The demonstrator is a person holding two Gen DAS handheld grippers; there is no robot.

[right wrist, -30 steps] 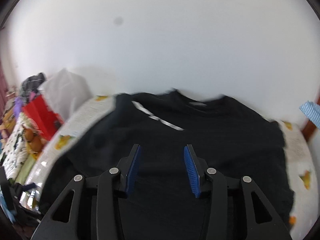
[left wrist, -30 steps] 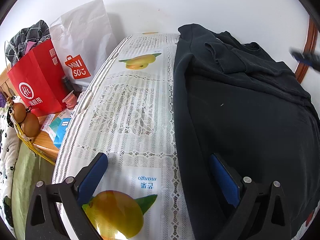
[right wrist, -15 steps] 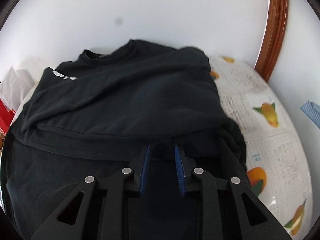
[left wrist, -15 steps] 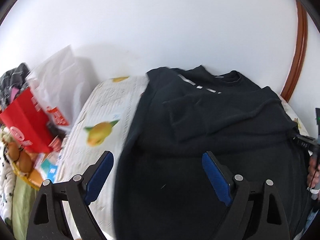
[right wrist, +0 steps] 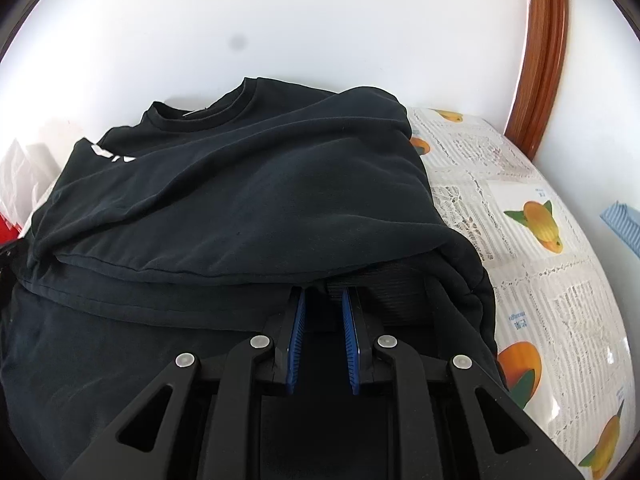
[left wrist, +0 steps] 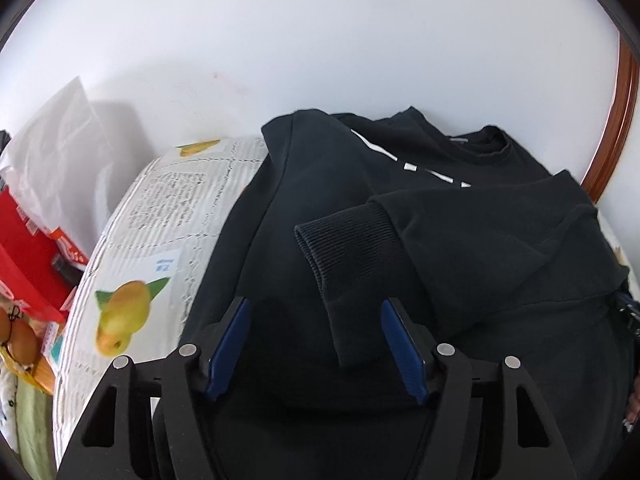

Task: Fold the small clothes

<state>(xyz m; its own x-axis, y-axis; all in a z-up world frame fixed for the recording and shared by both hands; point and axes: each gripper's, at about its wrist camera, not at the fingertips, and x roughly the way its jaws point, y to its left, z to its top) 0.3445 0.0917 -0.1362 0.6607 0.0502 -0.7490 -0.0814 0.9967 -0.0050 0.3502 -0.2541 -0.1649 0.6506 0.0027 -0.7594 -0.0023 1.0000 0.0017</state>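
Observation:
A black sweatshirt [left wrist: 400, 240] lies spread on a table covered with a mango-print lace cloth [left wrist: 160, 216]. Both sleeves are folded in over its body; a ribbed cuff [left wrist: 352, 256] lies across the middle. My left gripper [left wrist: 316, 320] is open and empty above the lower left part of the sweatshirt, with the cuff between its blue pads. In the right wrist view the sweatshirt [right wrist: 240, 184] fills the frame. My right gripper [right wrist: 322, 304] has its jaws narrowly apart, tips tucked under the folded sleeve's edge at the right side. Whether they pinch fabric is hidden.
A red paper bag [left wrist: 24, 248] and a white plastic bag [left wrist: 60, 152] stand left of the table, with eggs [left wrist: 16, 336] below them. A white wall is behind. A brown wooden frame [right wrist: 540, 60] rises at the right. Bare tablecloth [right wrist: 540, 260] lies right of the sweatshirt.
The left gripper has swung right from the bare cloth to over the sweatshirt and narrowed somewhat. The right gripper has moved to the sweatshirt's right edge and closed to a narrow gap under the sleeve.

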